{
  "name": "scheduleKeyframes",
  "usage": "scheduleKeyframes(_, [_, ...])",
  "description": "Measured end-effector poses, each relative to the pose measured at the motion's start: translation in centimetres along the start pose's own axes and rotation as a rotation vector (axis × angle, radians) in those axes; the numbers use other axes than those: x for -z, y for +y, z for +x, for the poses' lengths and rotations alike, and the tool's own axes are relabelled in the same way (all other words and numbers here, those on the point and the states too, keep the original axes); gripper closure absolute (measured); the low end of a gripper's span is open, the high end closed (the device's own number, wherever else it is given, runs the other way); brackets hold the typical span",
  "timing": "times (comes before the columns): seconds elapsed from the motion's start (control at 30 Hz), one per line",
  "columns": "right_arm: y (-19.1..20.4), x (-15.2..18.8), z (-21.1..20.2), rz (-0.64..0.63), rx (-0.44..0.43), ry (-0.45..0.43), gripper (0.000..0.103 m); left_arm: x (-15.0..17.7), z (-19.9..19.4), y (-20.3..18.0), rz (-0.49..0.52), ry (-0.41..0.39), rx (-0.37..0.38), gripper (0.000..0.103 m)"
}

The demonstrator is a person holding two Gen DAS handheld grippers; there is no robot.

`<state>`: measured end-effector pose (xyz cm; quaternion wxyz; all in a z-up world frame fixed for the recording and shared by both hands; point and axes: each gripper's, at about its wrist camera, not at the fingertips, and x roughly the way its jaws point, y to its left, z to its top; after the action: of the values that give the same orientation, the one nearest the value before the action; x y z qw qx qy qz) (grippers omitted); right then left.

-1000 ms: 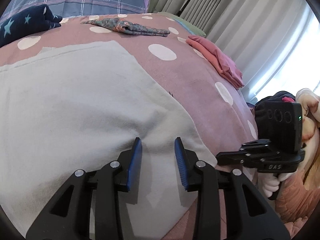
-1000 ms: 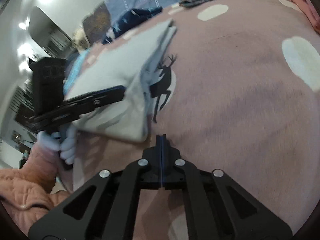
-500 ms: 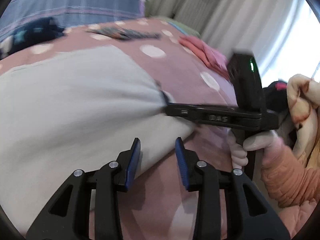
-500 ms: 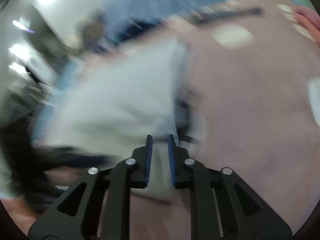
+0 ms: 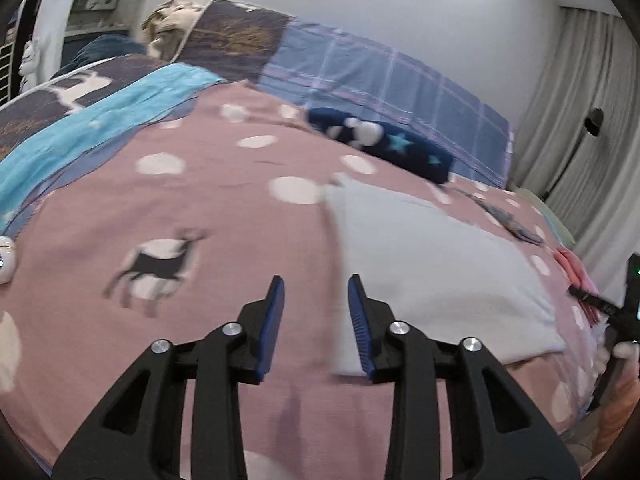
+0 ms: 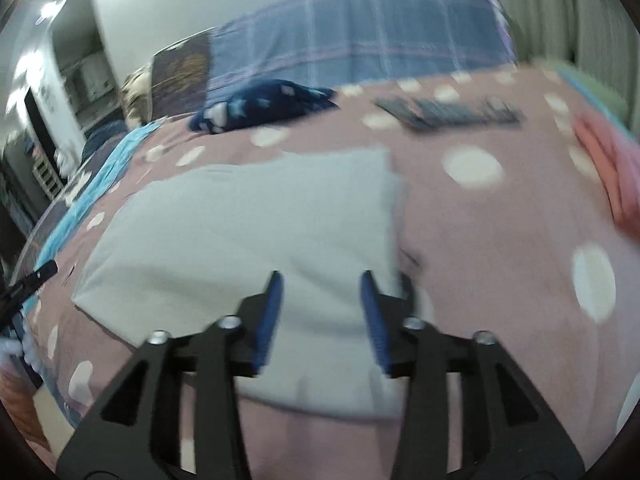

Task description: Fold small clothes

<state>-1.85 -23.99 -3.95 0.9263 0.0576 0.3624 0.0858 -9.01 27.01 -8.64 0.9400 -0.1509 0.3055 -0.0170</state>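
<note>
Jaws, left: the left gripper [image 5: 316, 320] stands wide apart with nothing between its blue pads, hanging over bare bedspread just left of the grey cloth.
Jaws, right: the right gripper [image 6: 322, 316] is also spread wide and grips nothing; it hangs above the near part of the grey cloth, whether touching it I cannot tell.
Grey cloth: the grey cloth [image 5: 436, 264] [image 6: 256, 232] lies flat on the bed as a folded, roughly four-sided piece, near the front edge, between the two grippers' lines of sight.
Bed: the bedspread [image 5: 200, 208] [image 6: 500, 272] is pink with white dots and a dark deer figure left of the left gripper.
Other clothes: a navy garment [image 5: 384, 148] [image 6: 264, 106] with stars and white patches sits beyond the grey cloth, near the plaid pillow [image 5: 380, 80] [image 6: 360, 40]; a dark patterned piece [image 6: 448, 112] lies flat farther right; a pink folded garment [image 6: 612, 172] rests at the bed's right edge, well apart from the grey cloth.
Sharpness: the right wrist view is blurred, so fine folds cannot be read.
</note>
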Motion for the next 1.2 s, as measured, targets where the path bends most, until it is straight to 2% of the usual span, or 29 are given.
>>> scheduleKeyframes(0.03, [2.4, -0.8, 0.1, -0.04, 0.028, -0.033, 0.033, 0.0, 0.4, 1.2, -0.007, 0.009, 0.004, 0.071])
scheduleKeyframes(0.07, [4.1, -1.4, 0.2, -0.059, 0.046, -0.069, 0.026, -0.1, 1.0, 1.9, -0.012, 0.021, 0.019, 0.072])
scheduleKeyframes(0.17, [9.4, -3.0, 0.0, -0.093, 0.098, -0.229, 0.022, -0.5, 3.3, 2.4, -0.025, 0.07, 0.102, 0.072])
scheduleKeyframes(0.2, [11.0, -3.5, 0.2, -0.102, 0.085, -0.257, 0.022, -0.7, 4.2, 2.3, -0.019, 0.086, 0.115, 0.072])
scheduleKeyframes(0.3, [14.8, -5.6, 3.0, -0.172, -0.035, -0.168, 0.023, -1.6, 7.1, 2.2, 0.007, 0.161, 0.172, 0.072])
scheduleKeyframes(0.33, [16.5, -6.3, 4.5, -0.205, -0.062, -0.112, 0.023, -1.6, 8.0, 2.2, 0.013, 0.195, 0.19, 0.072])
scheduleKeyframes(0.37, [18.0, -6.7, 5.9, -0.234, -0.078, -0.057, 0.028, -1.8, 8.7, 1.9, 0.021, 0.216, 0.218, 0.072])
scheduleKeyframes(0.43, [20.4, -7.2, 7.8, -0.269, -0.08, 0.006, 0.036, -2.2, 9.4, 1.2, 0.048, 0.226, 0.265, 0.072])
scheduleKeyframes(0.5, [22.4, -7.3, 9.3, -0.293, -0.068, 0.048, 0.038, -2.2, 9.5, 0.4, 0.083, 0.232, 0.308, 0.071])
scheduleKeyframes(0.6, [24.3, -7.5, 11.8, -0.306, -0.075, 0.112, 0.046, -2.0, 9.6, -0.9, 0.122, 0.25, 0.367, 0.07])
scheduleKeyframes(0.67, [25.0, -7.2, 12.7, -0.315, -0.092, 0.144, 0.056, -1.9, 9.6, -1.4, 0.136, 0.256, 0.408, 0.069])
scheduleKeyframes(0.87, [26.5, -6.8, 15.3, -0.366, -0.105, 0.216, 0.058, -1.8, 10.5, -1.3, 0.111, 0.287, 0.434, 0.063])
scheduleKeyframes(1.0, [28.1, -7.4, 16.9, -0.39, -0.121, 0.241, 0.058, -1.7, 10.1, -1.1, 0.096, 0.279, 0.427, 0.06])
scheduleKeyframes(1.2, [32.3, -9.4, 20.2, -0.457, -0.153, 0.275, 0.055, -1.1, 10.1, -0.9, 0.054, 0.302, 0.444, 0.061])
